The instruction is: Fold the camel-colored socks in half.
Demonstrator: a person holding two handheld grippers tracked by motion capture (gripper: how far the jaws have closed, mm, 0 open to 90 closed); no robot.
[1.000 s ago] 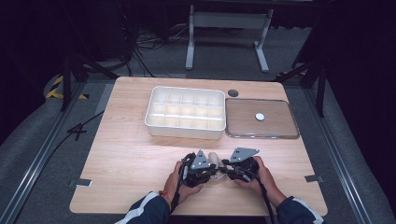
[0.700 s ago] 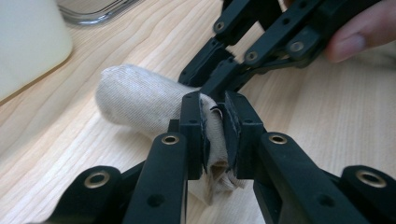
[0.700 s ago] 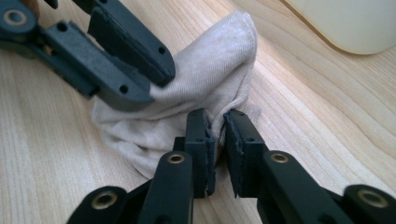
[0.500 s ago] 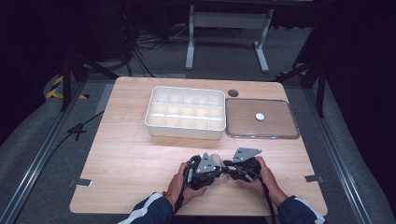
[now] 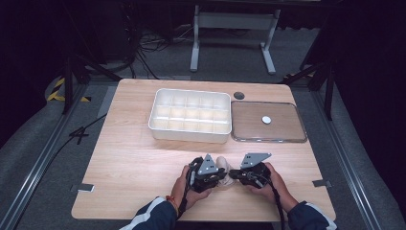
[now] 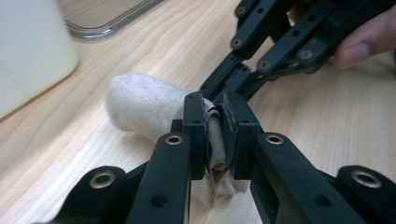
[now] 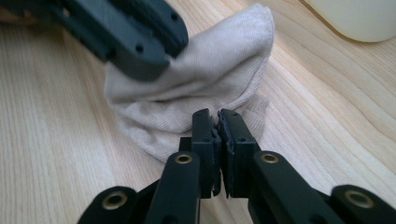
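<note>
Near the table's (image 5: 124, 158) front edge, well short of the white tray (image 5: 190, 115), the left gripper (image 6: 215, 135) pinches the beige sock (image 6: 149, 105) and the right gripper (image 7: 218, 140) has just closed on its edge, so folding looks underway, with a coordinated lift next.

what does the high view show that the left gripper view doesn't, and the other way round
High view: the white tray's grid of compartments, the small white disc at the middle of the clear lid, and the person's sleeves.
Left gripper view: up close, the left hand-held gripper shut on a fold of the beige sock.
Both: the sock on the wooden table, with the right hand-held gripper reaching it.
</note>
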